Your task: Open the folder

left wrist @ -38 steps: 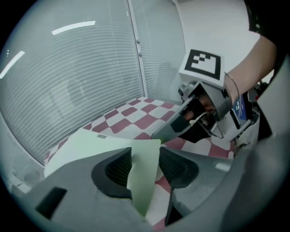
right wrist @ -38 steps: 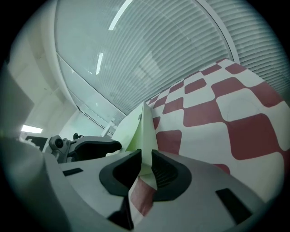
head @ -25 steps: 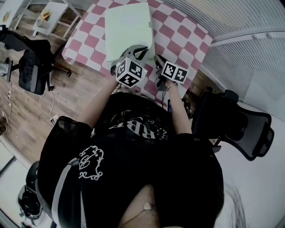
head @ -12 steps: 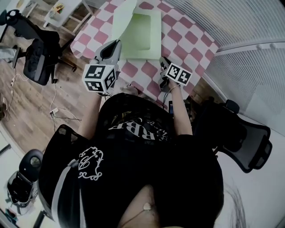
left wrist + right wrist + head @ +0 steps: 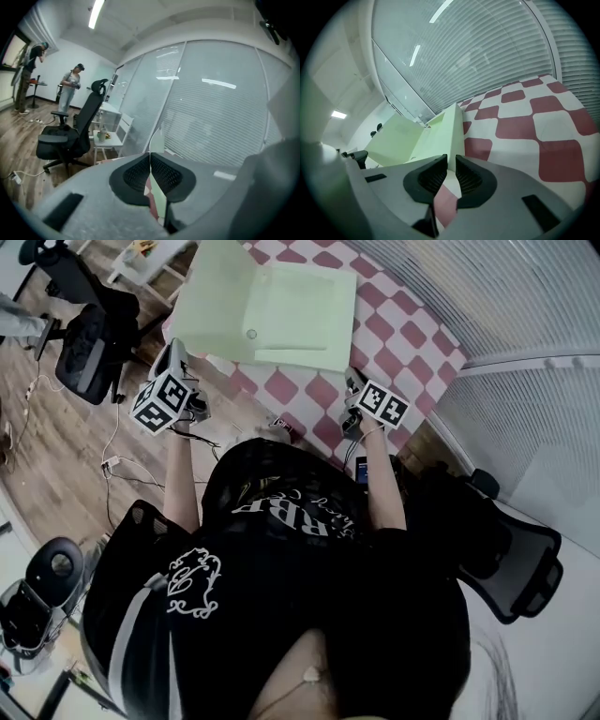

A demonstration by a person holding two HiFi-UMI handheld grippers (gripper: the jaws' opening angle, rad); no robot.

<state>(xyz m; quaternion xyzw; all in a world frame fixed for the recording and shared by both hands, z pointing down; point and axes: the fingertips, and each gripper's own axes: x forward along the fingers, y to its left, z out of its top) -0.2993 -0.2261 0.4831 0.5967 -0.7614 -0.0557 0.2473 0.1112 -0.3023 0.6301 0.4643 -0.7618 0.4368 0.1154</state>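
In the head view we are seeing the folder (image 5: 281, 315), pale green and thin, lying spread open on the red-and-white checked table (image 5: 403, 334). Its cover is reaching out to the table's left edge, and a small round fastener is showing near the fold. The left gripper (image 5: 176, 352) is holding that cover at its near left edge, just off the table's corner. The right gripper (image 5: 354, 382) is sitting at the folder's near right corner. Bare checks are lying open to the right of the folder, and an office chair (image 5: 89, 343) is standing on the wood floor, well apart from the left gripper.

In the left gripper view we are looking at the jaws of the left gripper (image 5: 150, 161) pressed together on the folder (image 5: 159, 140), which is showing edge-on as a thin sheet. Another chair (image 5: 70, 131) is standing beyond.

In the right gripper view the right gripper (image 5: 451, 171) is keeping its pads nearly together, clamping the near corner of the folder (image 5: 436, 136), with open table (image 5: 525, 126) to its right.

A second ago the folder was lying closed with both grippers at its near edge. Since then the left gripper has swung the cover out leftward, while the right gripper has kept its place
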